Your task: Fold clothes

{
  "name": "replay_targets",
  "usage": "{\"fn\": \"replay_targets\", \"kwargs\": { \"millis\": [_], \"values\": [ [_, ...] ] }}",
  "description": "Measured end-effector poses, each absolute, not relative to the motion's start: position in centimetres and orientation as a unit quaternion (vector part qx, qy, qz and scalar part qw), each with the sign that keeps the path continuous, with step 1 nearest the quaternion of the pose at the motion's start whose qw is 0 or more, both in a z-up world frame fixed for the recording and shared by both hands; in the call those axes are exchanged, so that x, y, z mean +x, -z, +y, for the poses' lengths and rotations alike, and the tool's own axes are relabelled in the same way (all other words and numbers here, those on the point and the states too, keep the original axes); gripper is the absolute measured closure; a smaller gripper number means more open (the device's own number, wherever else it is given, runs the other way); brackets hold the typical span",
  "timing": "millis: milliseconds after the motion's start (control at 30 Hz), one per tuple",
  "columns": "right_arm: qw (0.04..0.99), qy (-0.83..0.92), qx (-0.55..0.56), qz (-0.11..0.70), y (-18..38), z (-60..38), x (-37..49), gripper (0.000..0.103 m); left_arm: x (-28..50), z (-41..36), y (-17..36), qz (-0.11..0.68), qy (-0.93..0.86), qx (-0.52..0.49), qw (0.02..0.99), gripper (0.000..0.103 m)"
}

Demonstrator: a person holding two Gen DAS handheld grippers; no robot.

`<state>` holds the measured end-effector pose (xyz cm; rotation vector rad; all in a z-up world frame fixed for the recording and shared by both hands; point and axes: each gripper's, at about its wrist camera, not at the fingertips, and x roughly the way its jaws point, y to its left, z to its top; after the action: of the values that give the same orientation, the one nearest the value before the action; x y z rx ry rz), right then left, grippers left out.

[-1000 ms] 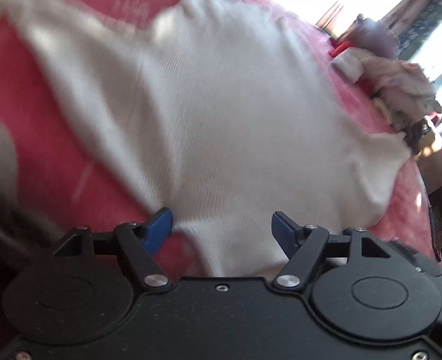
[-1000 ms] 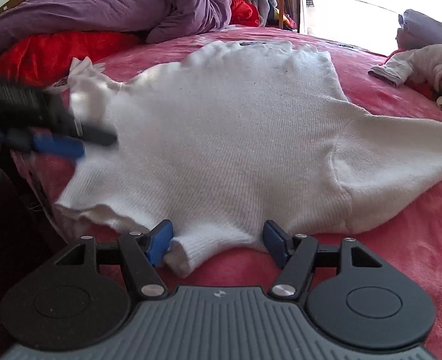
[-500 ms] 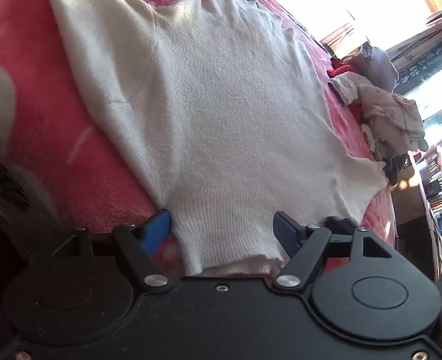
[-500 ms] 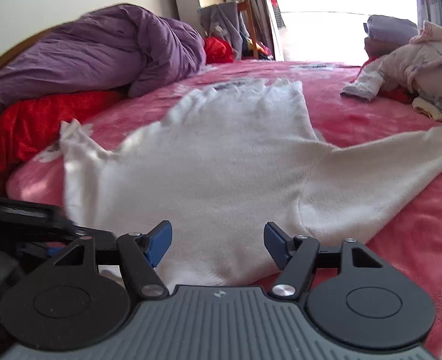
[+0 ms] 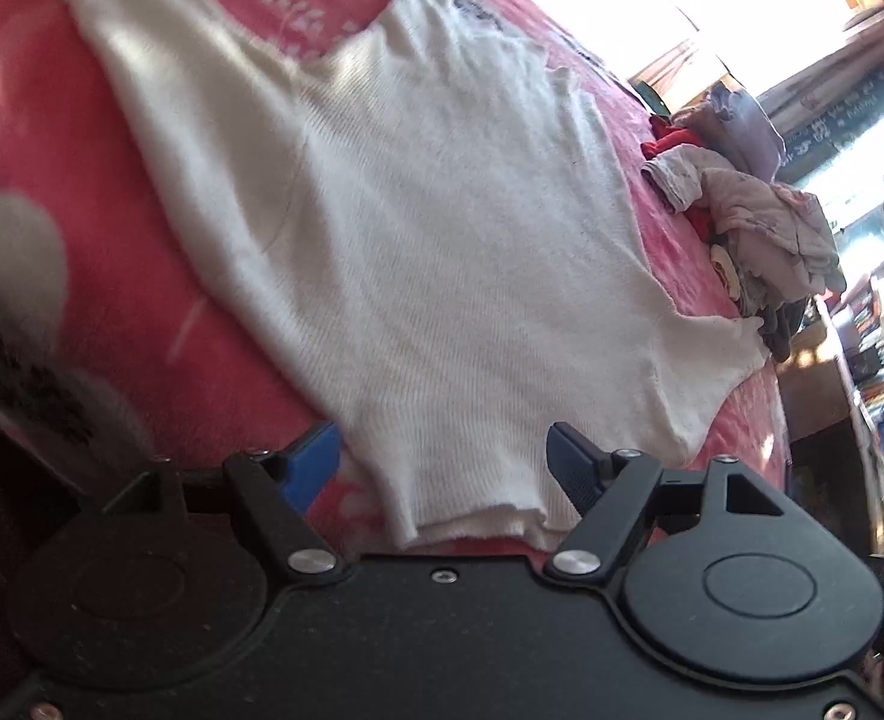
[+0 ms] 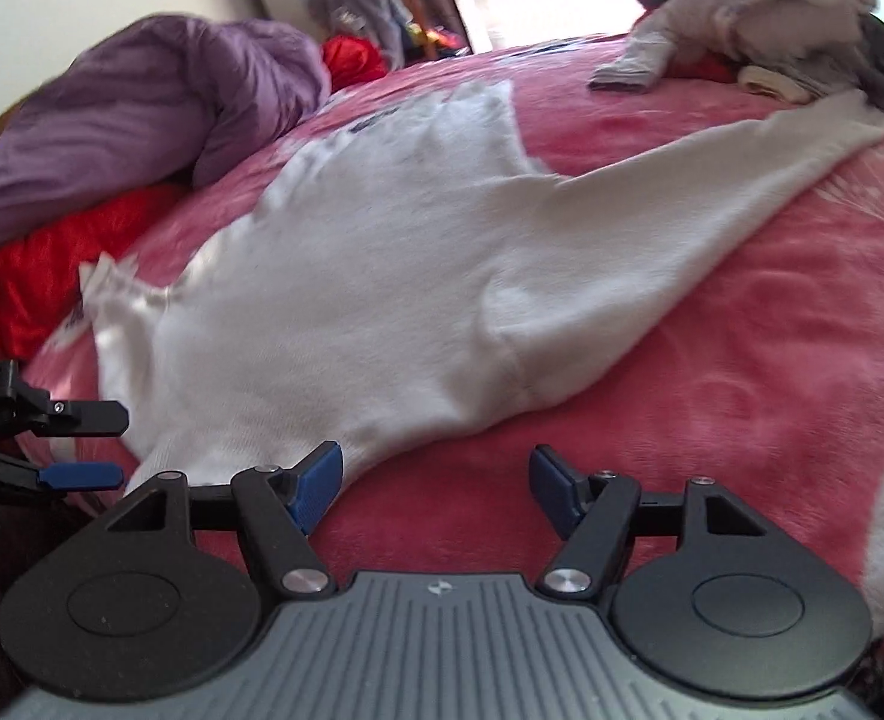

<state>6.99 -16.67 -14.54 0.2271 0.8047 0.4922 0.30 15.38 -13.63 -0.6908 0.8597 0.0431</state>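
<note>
A white knit sweater (image 5: pixel 430 240) lies spread flat on a pink bedspread (image 5: pixel 22 120). In the left wrist view its near end sits between the open jaws of my left gripper (image 5: pixel 445 462), and neither pad presses on it. In the right wrist view the sweater (image 6: pixel 382 276) stretches one sleeve (image 6: pixel 712 180) up to the right. My right gripper (image 6: pixel 436 471) is open over bare pink bedspread (image 6: pixel 742 360), with its left pad at the sweater's near edge. The left gripper (image 6: pixel 100 445) shows at the left edge, open beside the sweater's near corner.
A purple duvet (image 6: pixel 142 114) and a red cloth (image 6: pixel 22 276) lie at the bed's far left. A pile of loose clothes (image 6: pixel 790 18) sits at the far right, touching the sleeve's end. The same pile (image 5: pixel 760 222) and shelves (image 5: pixel 880 312) show in the left wrist view.
My right gripper has slid right and rolled, so the sweater's edge no longer lies between its jaws. The left gripper rose slightly over the near end. Both stayed open.
</note>
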Motion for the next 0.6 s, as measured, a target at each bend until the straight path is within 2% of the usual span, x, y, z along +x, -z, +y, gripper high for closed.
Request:
{"fn": "replay_targets", "kwargs": {
  "millis": [333,500,600],
  "values": [
    [0.871,-0.195,0.233,0.385,16.6,-20.7,9.5,0.034,4.7,14.7,9.1,0.380,0.007,-0.233,0.895,0.026],
    [0.863,-0.188,0.268,0.384,17.5,-21.9,10.4,0.034,6.4,17.6,7.8,0.362,-0.009,-0.242,0.900,0.019],
    [0.864,-0.188,0.277,0.376,17.7,-22.2,10.5,0.034,6.9,21.4,7.5,0.347,-0.049,-0.269,0.897,0.018]
  ]
}}
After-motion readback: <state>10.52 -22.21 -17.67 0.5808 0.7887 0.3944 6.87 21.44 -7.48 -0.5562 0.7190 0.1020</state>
